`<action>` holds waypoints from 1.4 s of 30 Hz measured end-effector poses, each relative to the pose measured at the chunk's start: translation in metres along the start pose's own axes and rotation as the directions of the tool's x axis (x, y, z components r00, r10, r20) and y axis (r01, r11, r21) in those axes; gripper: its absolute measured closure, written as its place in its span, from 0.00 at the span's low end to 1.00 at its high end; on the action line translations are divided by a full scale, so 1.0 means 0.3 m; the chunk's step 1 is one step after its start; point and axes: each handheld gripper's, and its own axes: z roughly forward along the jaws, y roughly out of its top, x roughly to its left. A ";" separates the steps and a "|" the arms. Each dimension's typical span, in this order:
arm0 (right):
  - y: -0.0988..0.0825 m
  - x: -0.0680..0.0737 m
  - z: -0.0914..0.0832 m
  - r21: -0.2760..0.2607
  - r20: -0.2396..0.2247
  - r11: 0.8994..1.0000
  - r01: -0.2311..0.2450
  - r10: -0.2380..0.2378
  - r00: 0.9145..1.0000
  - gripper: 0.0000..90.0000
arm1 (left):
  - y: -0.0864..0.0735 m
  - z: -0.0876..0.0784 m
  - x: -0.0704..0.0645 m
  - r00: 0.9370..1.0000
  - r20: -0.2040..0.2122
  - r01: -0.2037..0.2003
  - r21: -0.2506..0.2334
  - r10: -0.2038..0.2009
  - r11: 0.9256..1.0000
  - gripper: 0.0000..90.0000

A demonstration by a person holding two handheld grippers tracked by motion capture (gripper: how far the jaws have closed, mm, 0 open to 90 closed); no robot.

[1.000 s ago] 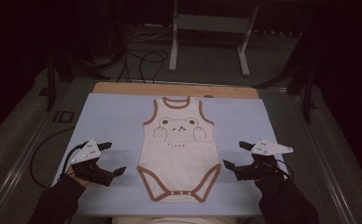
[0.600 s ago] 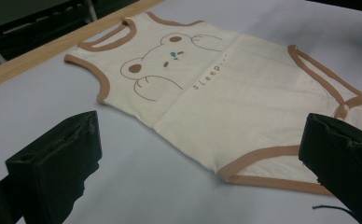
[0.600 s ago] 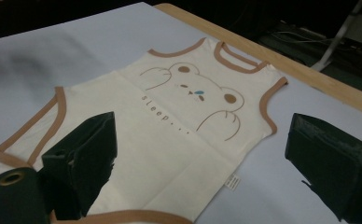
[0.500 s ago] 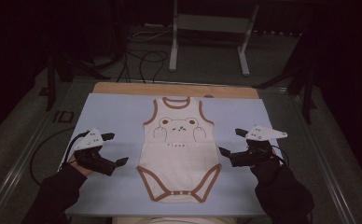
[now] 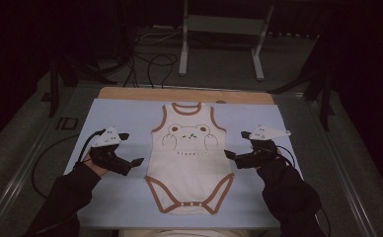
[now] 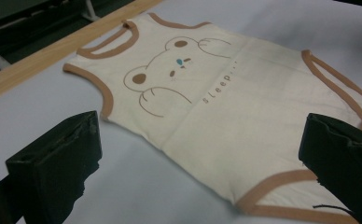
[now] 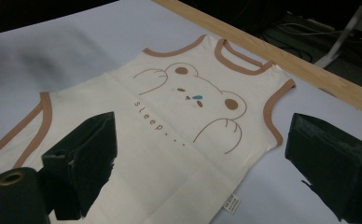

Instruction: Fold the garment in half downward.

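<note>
My left tongs (image 5: 132,149) and right tongs (image 5: 235,144) hang wide open and empty, flanking the cream bodysuit (image 5: 189,158). It lies flat, face up, mid-tabletop (image 5: 125,111), neckline toward the far wooden edge (image 5: 130,93).

Dim lab: padded table (image 5: 110,113), floor cables (image 5: 150,61)

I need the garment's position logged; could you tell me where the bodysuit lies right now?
In the high view the bodysuit lies flat mid-table on the blue mat, between the left gripper and right gripper.
</note>
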 end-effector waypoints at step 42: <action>-0.157 -0.111 0.312 0.229 -0.004 0.971 -0.068 0.070 0.998 0.20 | -0.043 0.328 0.032 0.994 -0.067 0.105 0.240 -0.092 0.965 0.03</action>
